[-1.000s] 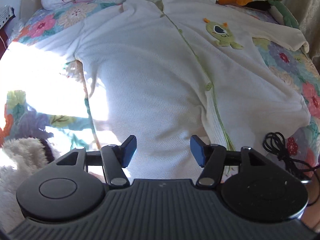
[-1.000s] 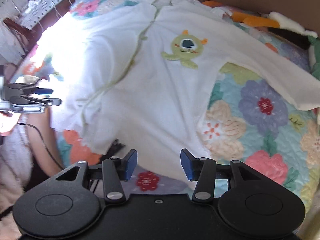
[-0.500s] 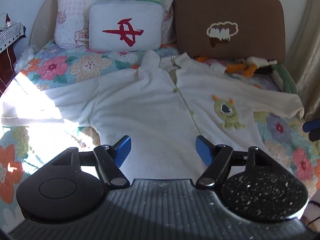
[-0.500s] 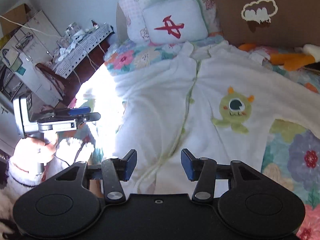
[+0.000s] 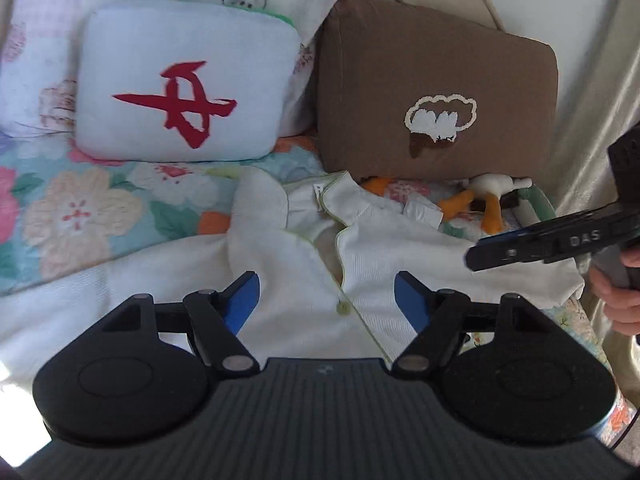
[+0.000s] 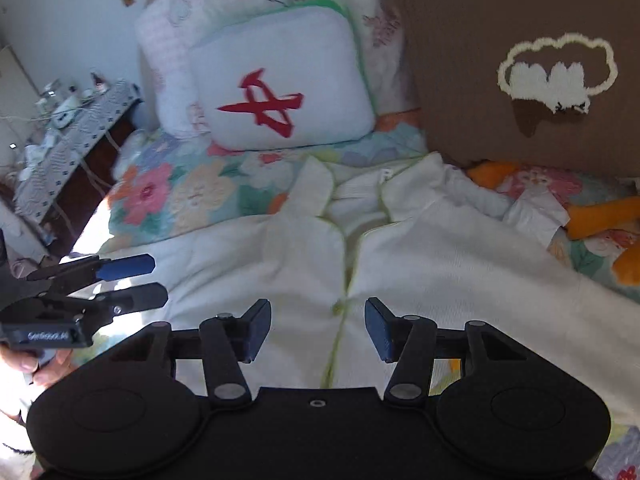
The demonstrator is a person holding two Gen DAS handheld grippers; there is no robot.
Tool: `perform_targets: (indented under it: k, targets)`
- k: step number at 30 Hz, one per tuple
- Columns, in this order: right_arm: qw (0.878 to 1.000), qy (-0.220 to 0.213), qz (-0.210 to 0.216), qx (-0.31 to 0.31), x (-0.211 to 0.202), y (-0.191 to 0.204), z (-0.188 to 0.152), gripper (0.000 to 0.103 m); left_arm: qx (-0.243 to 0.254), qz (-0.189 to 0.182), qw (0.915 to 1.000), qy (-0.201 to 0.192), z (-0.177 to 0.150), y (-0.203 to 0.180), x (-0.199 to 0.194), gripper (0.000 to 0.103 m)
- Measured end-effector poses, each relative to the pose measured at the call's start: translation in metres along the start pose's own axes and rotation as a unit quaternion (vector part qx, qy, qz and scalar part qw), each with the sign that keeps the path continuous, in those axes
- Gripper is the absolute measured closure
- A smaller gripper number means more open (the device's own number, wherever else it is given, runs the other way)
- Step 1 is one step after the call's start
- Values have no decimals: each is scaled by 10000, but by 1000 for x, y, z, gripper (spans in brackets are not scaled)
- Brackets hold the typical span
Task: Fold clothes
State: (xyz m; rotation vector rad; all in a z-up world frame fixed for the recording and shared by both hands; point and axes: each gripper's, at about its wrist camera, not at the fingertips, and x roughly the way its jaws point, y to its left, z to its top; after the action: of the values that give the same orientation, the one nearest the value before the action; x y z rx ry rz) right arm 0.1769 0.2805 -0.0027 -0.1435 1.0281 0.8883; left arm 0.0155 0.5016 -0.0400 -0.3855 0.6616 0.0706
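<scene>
Cream knitted-cloth garment (image 5: 304, 280) with a fine waffle texture, matt, edged in pale green piping; small glossy green plastic button (image 5: 343, 309) on the placket. Quilted cotton floral bedspread (image 5: 80, 208) at nine o'clock, soft and matt. Smooth white plush cushion with a red felt-like mark (image 5: 184, 88) at eleven o'clock. Brown matt fabric cushion (image 5: 436, 100) at one o'clock, carrying a tufted, fuzzy cream cloud outline (image 6: 556, 72). Left gripper (image 5: 326, 298) in matt black plastic, ribbed grey body, smooth blue pads (image 5: 242, 300), dull metal pivot pins. Right gripper (image 6: 318, 330) likewise matt black plastic, lightly dusty.
</scene>
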Motion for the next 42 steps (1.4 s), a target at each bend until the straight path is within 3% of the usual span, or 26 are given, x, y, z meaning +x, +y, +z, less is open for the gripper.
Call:
perform_targets:
  k: [4,9,12,14,16,17,18,19,20,22,23,25,26,27,29,31,32,33,34,35,36,38,42]
  targets:
    - [9981,-331,-382,357,68,-40,43,46,339,727,9961,360,21,25,82,29]
    - [9953,-427,-661,564,125,-81,84,46,455,946,9936,422,42,45,149,27]
    - [9922,-584,-921,597,150,-97,96,45,248,994,9941,353,47,55,179,18]
    - [9915,-611,-891,722,167,-109,100,42,74,955,9944,446,48,63,198,10]
    - [9941,-490,-566,786,184,-120,97,43,-40,839,9956,425,44,70,208,11]
    - [9948,-574,-481,692,188,-119,93,45,-31,807,9962,326,43,71,210,25]
    - [9952,-759,-507,352,187,-113,89,66,108,795,9967,145,42,67,206,43]
    - [9941,-942,-532,11,185,-107,84,85,297,846,9960,57,43,60,203,84]
    - [9910,-1157,-579,-335,182,-100,80,93,435,1027,9937,56,46,52,200,92]
    - [9750,-1802,-812,-1015,167,-85,74,94,376,1314,9905,-173,55,37,187,96]
    - [9683,-2065,-831,-1135,159,-81,74,94,364,1414,9883,-439,60,29,178,96]
    - [9576,-2520,-832,-1117,144,-79,81,94,630,1703,9763,-1174,71,12,162,97]
    - [9573,-2594,-770,-1019,144,-81,87,94,729,1839,9709,-1347,75,5,162,97]
    - [9616,-2404,-900,-972,153,-83,93,94,785,1939,9696,-1271,81,1,171,97]
    - [9682,-2010,-1195,-885,171,-85,106,88,694,2292,9679,-759,85,0,201,90]
    - [9692,-1670,-1638,-768,185,-84,108,80,666,2672,9611,-219,80,2,225,88]
    - [9708,-1635,-1636,-631,183,-84,106,74,740,2771,9578,-205,75,-2,227,83]
    - [9729,-1654,-1546,-467,175,-84,101,61,837,2850,9545,-270,71,-8,224,78]
    - [9746,-1674,-1456,-303,166,-84,97,50,892,2838,9540,-360,68,-16,218,59]
    - [9763,-1678,-1357,-164,157,-85,91,35,888,2686,9581,-459,65,-24,207,35]
    - [9786,-1644,-1231,-110,145,-85,83,34,863,2479,9634,-547,64,-32,196,27]
    - [9807,-1666,-1022,81,117,-91,58,34,916,2018,9729,-656,61,-53,175,23]
    - [9724,-1949,-815,988,44,-116,-14,34,1427,1690,9719,-804,35,-129,143,23]
